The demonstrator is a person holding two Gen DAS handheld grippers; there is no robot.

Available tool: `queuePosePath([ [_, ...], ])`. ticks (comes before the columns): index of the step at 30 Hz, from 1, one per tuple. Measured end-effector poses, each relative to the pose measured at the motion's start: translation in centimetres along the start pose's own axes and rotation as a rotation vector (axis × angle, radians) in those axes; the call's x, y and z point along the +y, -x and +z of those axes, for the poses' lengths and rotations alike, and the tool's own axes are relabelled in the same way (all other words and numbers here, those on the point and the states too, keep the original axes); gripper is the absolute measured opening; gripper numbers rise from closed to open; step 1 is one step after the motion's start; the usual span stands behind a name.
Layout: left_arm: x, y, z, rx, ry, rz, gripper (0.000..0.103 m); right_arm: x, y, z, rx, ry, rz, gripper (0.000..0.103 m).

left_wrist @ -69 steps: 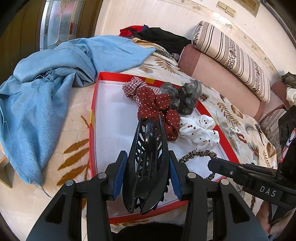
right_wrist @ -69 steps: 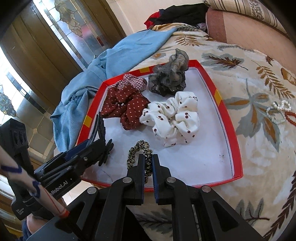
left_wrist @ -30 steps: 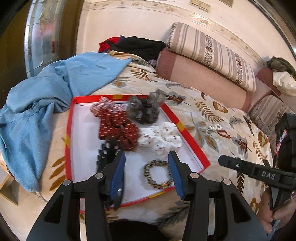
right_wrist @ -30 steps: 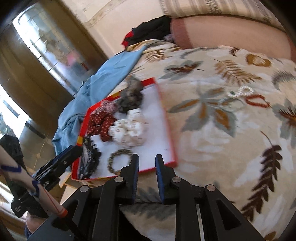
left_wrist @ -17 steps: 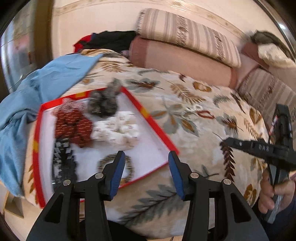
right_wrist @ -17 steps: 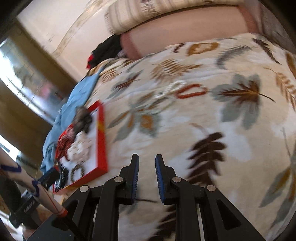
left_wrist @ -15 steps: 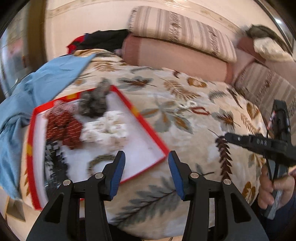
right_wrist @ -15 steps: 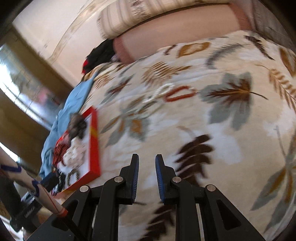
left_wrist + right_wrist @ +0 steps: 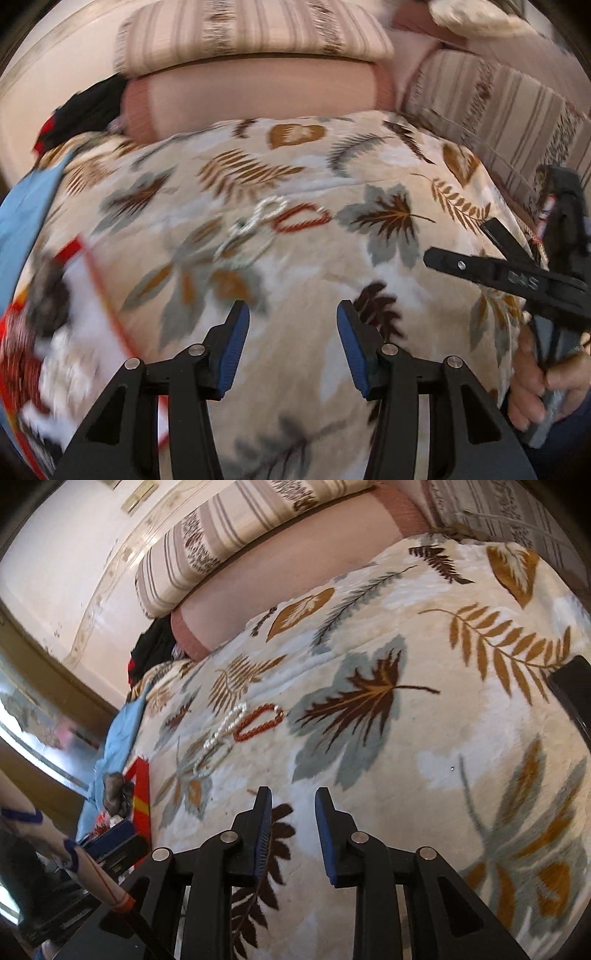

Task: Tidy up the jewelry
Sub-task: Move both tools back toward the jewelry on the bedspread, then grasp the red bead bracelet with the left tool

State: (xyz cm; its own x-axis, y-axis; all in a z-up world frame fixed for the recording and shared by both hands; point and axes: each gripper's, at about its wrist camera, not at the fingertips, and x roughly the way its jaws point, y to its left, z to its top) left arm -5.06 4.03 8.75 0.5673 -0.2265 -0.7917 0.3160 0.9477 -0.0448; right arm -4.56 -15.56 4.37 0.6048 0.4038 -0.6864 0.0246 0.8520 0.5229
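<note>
Left claw (image 9: 291, 314) empty, jaws apart, angled downward, right claw (image 9: 292, 801) empty, jaws opening, angled downward

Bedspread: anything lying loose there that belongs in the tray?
Yes. A pearl strand and a red bead loop lie side by side on the leaf-print bedspread, outside the red tray that holds the other pieces. Neither tool is on them.

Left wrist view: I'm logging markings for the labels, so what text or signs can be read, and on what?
"DAS": white letters on the arm of the right tool, blurred, so a likely reading only.
Red-and-white sticker on that tool's body: too blurred to read.
No other readable text in either view.
</note>
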Motion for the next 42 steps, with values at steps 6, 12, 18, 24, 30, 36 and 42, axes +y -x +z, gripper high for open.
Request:
queuePosePath([
  [6,-2.2,-6.5,4.7,0.055,-0.128,-0.057,0.049,-2.1,0.9,0.9,-0.031,-0.077,0.022,0.03],
  [12,-2.7,-12.4,6.7,0.132,-0.2,-0.016,0.049,-3.8,0.7,1.5,-0.014,-0.141,0.048,0.03],
  [18,-2.6,-15.6,7.8,0.164,-0.232,-0.028,0.049,-3.9,0.0,1.6,0.013,-0.144,0.066,0.03],
  [24,-3.2,-15.5,7.6,0.152,-0.172,-0.039,0.022,-4.1,-0.5,1.7,0.025,-0.156,0.061,0.03],
  [30,-2.4,-12.2,4.1,0.18,0.043,-0.114,0.007,-4.3,-0.2,1.8,0.005,-0.161,0.047,0.03],
  [36,-1.7,-6.5,-1.6,0.155,0.143,-0.241,0.007,-4.0,0.3,1.6,-0.017,-0.142,0.034,0.03],
  [42,0.2,-0.7,-4.7,0.055,0.219,-0.305,0.007,-2.3,-0.7,1.0,0.013,-0.07,0.034,0.03],
])
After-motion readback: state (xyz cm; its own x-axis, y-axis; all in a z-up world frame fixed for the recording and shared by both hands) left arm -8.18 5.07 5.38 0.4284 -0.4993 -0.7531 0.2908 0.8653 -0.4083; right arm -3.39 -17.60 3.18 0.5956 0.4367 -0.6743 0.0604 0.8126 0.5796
